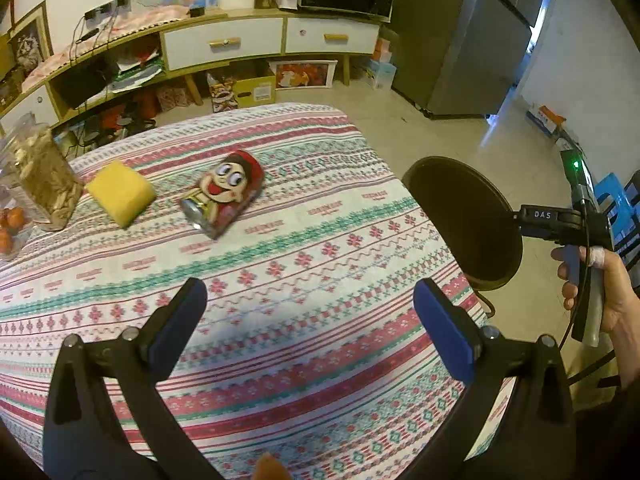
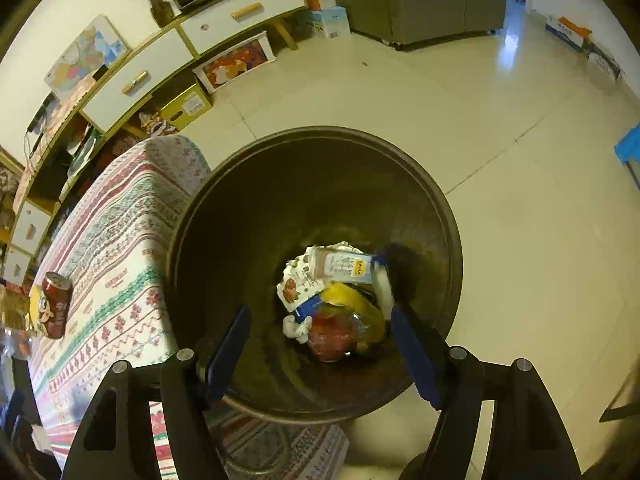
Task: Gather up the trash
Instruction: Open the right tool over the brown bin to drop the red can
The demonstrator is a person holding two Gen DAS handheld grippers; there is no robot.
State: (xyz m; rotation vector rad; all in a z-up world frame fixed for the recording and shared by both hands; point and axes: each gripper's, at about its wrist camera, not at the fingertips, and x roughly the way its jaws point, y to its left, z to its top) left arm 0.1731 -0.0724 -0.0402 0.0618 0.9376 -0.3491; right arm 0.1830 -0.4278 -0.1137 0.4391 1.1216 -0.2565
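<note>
Looking along the left gripper (image 1: 310, 320), its blue pads stand spread wide with nothing between them, hovering over the patterned tablecloth (image 1: 320, 240). Farther off on the cloth a red cartoon drink can (image 1: 224, 196) lies on its side, its metal end turned toward the near left; a yellow sponge (image 1: 120, 192) lies just left of it, apart from it. At the right table edge sits the dark bin (image 1: 464, 220), with a hand (image 1: 608, 288) holding the other tool beside it.

Seen from the right gripper (image 2: 320, 344), the fingers are parted and empty above the open bin (image 2: 224, 240), where cartons, wrappers and a yellow bag already lie at the bottom. The can (image 2: 52, 304) shows on the cloth at the far left.

That can is probably light, thin-walled and smooth, liable to roll or dent; gripping across the middle of its round body, gently, looks safest.
</note>
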